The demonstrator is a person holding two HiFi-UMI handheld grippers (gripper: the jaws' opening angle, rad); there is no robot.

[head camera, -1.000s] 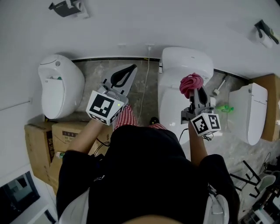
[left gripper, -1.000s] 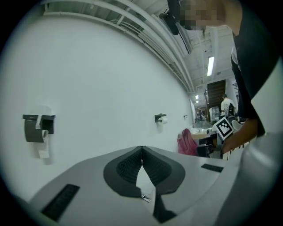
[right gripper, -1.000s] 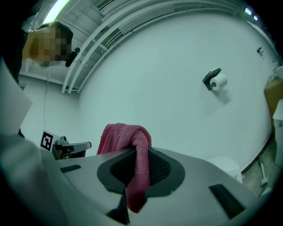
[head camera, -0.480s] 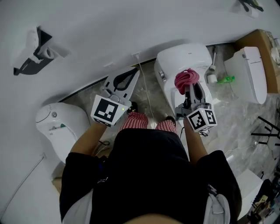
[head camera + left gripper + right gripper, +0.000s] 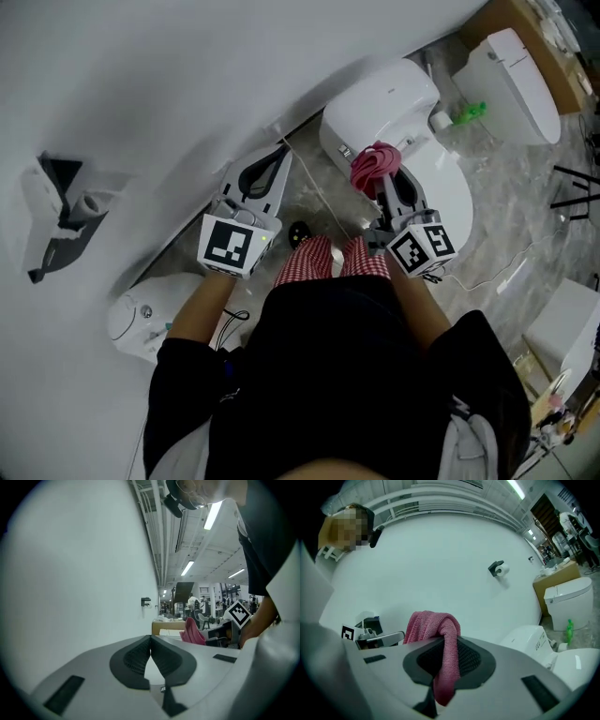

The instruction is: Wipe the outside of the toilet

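Observation:
The white toilet [image 5: 394, 108] stands against the wall, its closed lid [image 5: 452, 192] beside my right gripper [image 5: 382, 178]. That gripper is shut on a bunched pink cloth [image 5: 373, 166], which in the right gripper view hangs between the jaws as a pink cloth [image 5: 440, 644] with the toilet [image 5: 539, 644] low at the right. My left gripper [image 5: 267, 164] is shut with nothing in it, held above the marble floor to the left of the toilet. In the left gripper view its tips [image 5: 150, 639] meet, and the pink cloth [image 5: 192, 631] shows beyond.
A second toilet [image 5: 511, 61] and a green bottle [image 5: 467, 112] stand at the upper right. Another white toilet [image 5: 150, 319] sits at the lower left. A paper holder [image 5: 56, 220] hangs on the wall. The person's red-checked trouser legs [image 5: 333, 258] stand between the grippers.
The head view has swung round, so the toilet now sits tilted at the upper right. Both grippers keep their hold and spacing; the right one with the cloth is nearer the tank's front.

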